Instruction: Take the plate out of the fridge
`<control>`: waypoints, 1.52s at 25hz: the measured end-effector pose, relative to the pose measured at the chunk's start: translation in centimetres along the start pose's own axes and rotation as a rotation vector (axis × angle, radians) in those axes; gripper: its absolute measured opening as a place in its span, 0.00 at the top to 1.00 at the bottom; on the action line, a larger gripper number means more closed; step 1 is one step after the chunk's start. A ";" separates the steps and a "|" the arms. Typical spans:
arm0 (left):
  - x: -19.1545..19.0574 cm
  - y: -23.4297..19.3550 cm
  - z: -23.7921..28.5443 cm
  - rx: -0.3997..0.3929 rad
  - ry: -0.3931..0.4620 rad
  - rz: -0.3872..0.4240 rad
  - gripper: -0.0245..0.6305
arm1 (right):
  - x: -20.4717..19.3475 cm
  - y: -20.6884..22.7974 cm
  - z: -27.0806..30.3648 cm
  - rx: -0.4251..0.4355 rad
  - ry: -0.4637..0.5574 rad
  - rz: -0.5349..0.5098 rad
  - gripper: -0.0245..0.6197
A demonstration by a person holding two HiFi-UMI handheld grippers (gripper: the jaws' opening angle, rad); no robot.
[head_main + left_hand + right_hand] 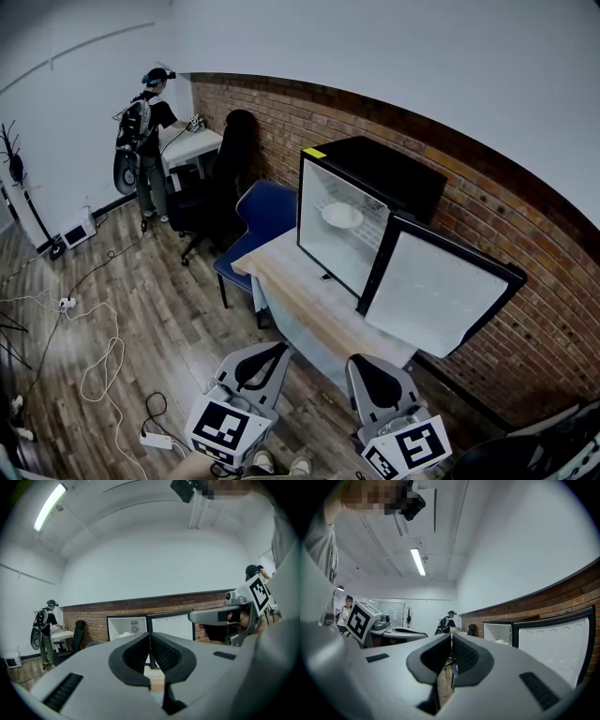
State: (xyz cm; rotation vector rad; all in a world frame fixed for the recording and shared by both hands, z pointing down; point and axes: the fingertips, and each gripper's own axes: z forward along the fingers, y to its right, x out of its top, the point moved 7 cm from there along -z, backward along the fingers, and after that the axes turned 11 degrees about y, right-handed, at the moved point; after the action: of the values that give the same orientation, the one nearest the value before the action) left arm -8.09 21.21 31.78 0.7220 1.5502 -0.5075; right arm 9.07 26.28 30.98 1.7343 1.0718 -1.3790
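Standing on the pale wooden counter (300, 295), the boxy black fridge (394, 173) has its door (441, 291) swung wide to the right, so that the door's smooth white inner panel with its black frame faces outward. The inside of the fridge is white too. The plate (341, 216), round, shallow and white, lies on a thin wire shelf in the upper part of the cabinet, well apart from both grippers. Behind the fridge runs a wall of rough red brick (525, 281), with plain white plaster above it.

The left gripper (267, 354) and the right gripper (375, 375) are held low at the near edge of the head view, side by side, short of the counter. Both are smooth matt grey shells with black ribbed pads, and each carries a white cube printed with square black markers. In the left gripper view the jaws are pressed together at the tips, with nothing between them. In the right gripper view the jaws likewise meet in a thin seam and hold nothing.

The floor (159, 309) is dark wooden planking, with pale cables (98, 366) looped loosely across it. A chair with a blue moulded seat (267, 211) is at the far end of the counter, and a black office chair (230, 159) is beyond it. Farther off, a person (148, 131) wearing a backpack is at a small white desk.
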 end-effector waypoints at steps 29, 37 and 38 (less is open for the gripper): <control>-1.9 0.6 1.7 0.066 0.004 0.030 0.93 | -2.6 2.9 0.3 0.049 0.002 -0.013 0.91; -3.0 -3.3 3.1 0.085 -0.004 0.020 0.93 | -3.6 3.8 4.5 0.047 0.003 -0.017 0.91; -3.1 -3.8 3.5 0.083 -0.005 0.018 0.93 | -3.7 4.0 5.1 0.044 0.002 -0.018 0.91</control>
State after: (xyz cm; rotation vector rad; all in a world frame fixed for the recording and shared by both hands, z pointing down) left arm -8.24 15.64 34.09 0.7971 1.5243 -0.5627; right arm 10.09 19.38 33.55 1.7619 1.0683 -1.4224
